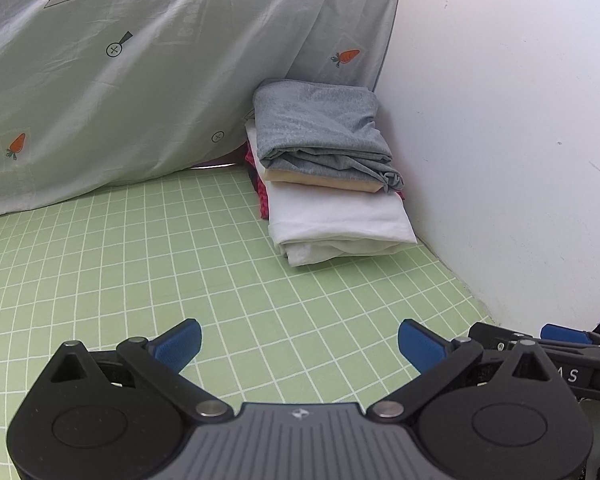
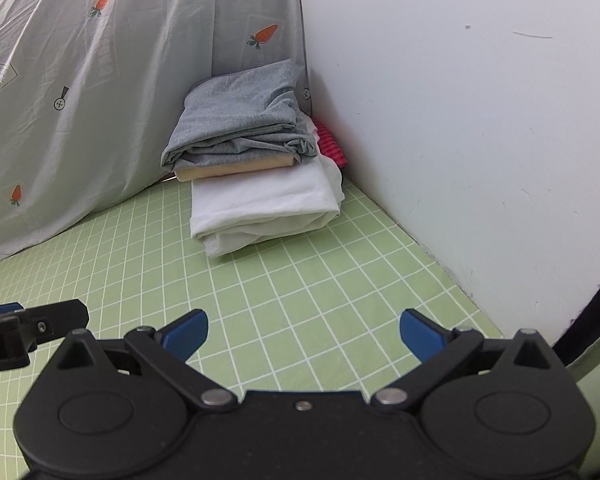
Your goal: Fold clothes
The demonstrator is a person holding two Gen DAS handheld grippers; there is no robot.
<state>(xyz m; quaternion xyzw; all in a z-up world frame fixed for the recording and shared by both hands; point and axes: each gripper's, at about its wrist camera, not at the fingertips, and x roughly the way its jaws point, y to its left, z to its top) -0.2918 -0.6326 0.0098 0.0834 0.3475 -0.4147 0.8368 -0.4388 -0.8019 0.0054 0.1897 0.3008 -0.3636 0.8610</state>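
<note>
Left-wrist and right-wrist views. We hold the left gripper (image 1: 299,344) and the right gripper (image 2: 303,334) side by side, low over a green grid-patterned sheet (image 1: 140,264) that covers the surface. The jaws of both stand released, spread wide, with only bare sheet between the blue pads (image 1: 182,342); neither grasps anything. In the left-wrist view we see part of the right gripper at the right edge; in the right-wrist view the left gripper (image 2: 28,336) shows at the left edge.

The task's things form a stack of folded clothes (image 1: 332,184) well ahead of both grippers, in the corner where a white wall (image 1: 500,140) meets a hanging grey cloth printed with carrots (image 1: 120,80). From the top down we distinguish a grey garment (image 1: 320,128), a thin beige layer (image 1: 324,182) just beneath it, and a broader white garment (image 1: 336,216) resting on the sheet. A red-and-pink item (image 2: 330,142) lies behind the stack, against the wall and touching the white garment; most of it is hidden. The grey garment's far edge touches the hanging cloth.
</note>
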